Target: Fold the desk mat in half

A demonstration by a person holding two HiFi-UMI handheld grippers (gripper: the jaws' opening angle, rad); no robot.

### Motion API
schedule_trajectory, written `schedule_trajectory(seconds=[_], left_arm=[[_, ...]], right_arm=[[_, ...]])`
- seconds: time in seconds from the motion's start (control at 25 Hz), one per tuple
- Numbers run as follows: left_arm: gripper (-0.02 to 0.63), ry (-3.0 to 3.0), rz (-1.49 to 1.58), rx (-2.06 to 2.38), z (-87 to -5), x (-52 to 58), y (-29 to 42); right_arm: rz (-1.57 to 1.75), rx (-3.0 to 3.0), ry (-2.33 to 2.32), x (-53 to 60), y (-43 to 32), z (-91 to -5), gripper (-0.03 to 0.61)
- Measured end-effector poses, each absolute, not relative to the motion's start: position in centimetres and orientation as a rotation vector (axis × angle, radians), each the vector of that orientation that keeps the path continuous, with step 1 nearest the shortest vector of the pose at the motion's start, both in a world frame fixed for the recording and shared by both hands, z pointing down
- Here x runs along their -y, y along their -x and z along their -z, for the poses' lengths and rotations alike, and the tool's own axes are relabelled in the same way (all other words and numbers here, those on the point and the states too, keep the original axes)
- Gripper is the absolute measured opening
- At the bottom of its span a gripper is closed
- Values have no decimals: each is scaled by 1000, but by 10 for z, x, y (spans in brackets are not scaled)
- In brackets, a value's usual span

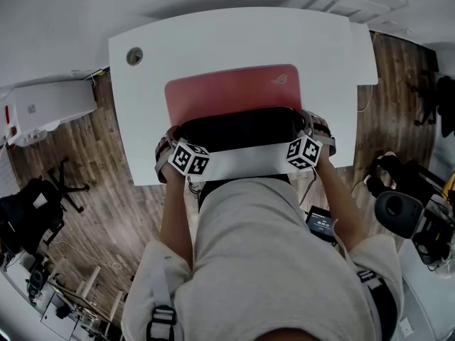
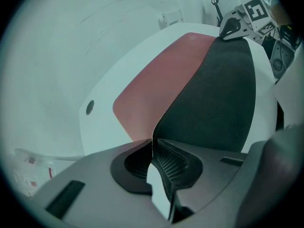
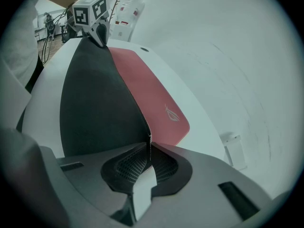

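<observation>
Closest in, the left tongs [image 2: 153, 145] are clamped on the stitched edge of the desk mat [image 1: 234, 91] at its near left corner. The right tongs [image 3: 149, 148] pinch the near right corner in the same way, with their ribbed pads pressed against the thin sheet. The near half of the mat is lifted and curls back, showing a matte black underside with a fine weave. The far half lies flat on the white tabletop [image 1: 213, 38], smooth red face up, with a pale logo [image 3: 172, 113] near its far right corner. The mat looks thin, light and limp, not stiff: it bends in a soft curve and would probably sag in the middle if the two corners came closer together. The black backing looks rubbery, so it should grip the tabletop and not slide. The corners seem the right places to hold it, kept well apart so the edge stays taut. The tabletop is glossy with rounded corners and has a round grommet [image 1: 134, 55] at its far left.
</observation>
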State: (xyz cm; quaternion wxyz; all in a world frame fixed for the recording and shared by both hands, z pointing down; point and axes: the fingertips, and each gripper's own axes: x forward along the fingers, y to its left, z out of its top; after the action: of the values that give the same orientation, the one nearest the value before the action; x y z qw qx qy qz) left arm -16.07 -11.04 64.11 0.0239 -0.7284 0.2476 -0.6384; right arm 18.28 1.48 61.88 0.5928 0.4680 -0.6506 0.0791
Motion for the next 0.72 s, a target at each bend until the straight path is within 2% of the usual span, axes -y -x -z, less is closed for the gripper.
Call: schedule_trajectory(seconds=[0.72], left_arm=[[37,2237,1968,-806,-638,137,154]], right_arm=[[-162,1522,-1108,15,-191,-613,54]])
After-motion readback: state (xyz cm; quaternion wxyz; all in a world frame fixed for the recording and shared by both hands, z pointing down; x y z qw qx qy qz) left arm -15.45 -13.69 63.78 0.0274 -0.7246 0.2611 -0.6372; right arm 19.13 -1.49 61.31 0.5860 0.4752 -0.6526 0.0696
